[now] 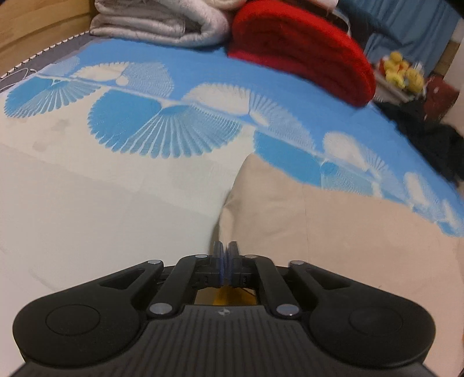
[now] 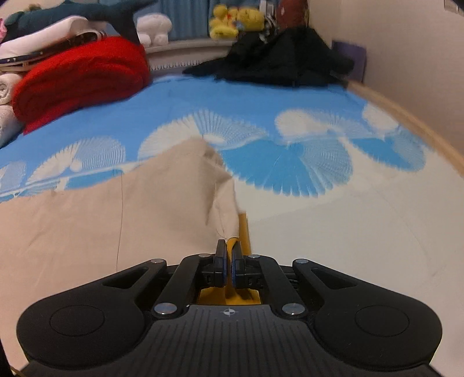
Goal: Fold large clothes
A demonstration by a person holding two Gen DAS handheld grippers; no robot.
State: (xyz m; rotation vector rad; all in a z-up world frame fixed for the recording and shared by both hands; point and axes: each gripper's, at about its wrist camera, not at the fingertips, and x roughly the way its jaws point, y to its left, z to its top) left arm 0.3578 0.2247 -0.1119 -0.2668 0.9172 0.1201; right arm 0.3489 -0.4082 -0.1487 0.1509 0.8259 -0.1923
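— Grippers? — Right gripper [image 2: 229, 253] pinches the beige garment's [image 2: 101, 226] yellow-lined edge; left gripper [image 1: 225, 253] nearly closed, hold unclear.
— Risk? — Garment mid-bed [image 2: 348, 232] — a slack left corner could skew the fold.

Beige garment [image 2: 72, 232] cut off at nine o'clock edge, its pinched corner hidden behind gripper body, yellow toys [image 2: 236, 20] at twelve o'clock blurred, dark clothes pile [image 1: 429, 136] at three o'clock smeared.

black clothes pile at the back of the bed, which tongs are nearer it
Right. The black clothes pile sits straight ahead of the right tongs, across the blue bedsheet. From the left tongs it lies far off to the right edge.
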